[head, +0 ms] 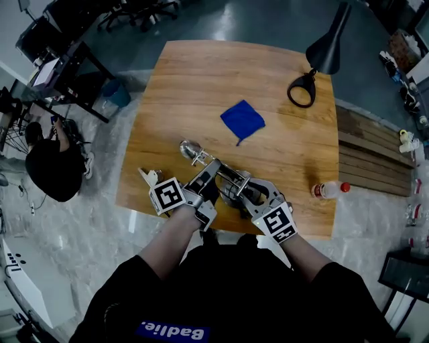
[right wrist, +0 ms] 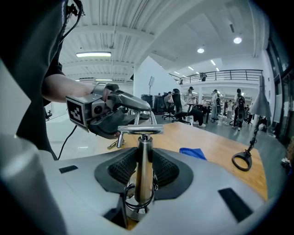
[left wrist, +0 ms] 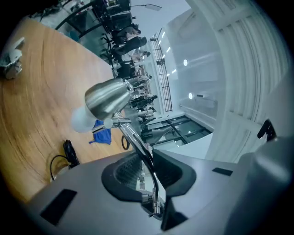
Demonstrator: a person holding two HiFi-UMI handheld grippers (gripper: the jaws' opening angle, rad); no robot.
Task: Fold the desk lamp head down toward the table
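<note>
The left gripper (left wrist: 147, 176) pinches the lamp arm (left wrist: 134, 140), the right gripper (right wrist: 143, 172) the upright post (right wrist: 142, 156) at the table's (head: 201, 80) near edge — the head (left wrist: 108, 98) lies just beyond the left jaws along the arm, nearer that hand

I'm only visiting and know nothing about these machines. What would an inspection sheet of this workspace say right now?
Surface: wooden table, glossy top.
Job's things: silver desk lamp near the table's front edge, arm about level atop its post.
Clutter: blue cloth mid-table; bottle with a red cap at the right edge; black lamp at the far right corner.
Grippers: left claw shut on the lamp's arm; right claw shut on its post.
Cables: black cable lying on the table.
Surroundings: office chairs beyond the table; person crouched on the floor at left.
</note>
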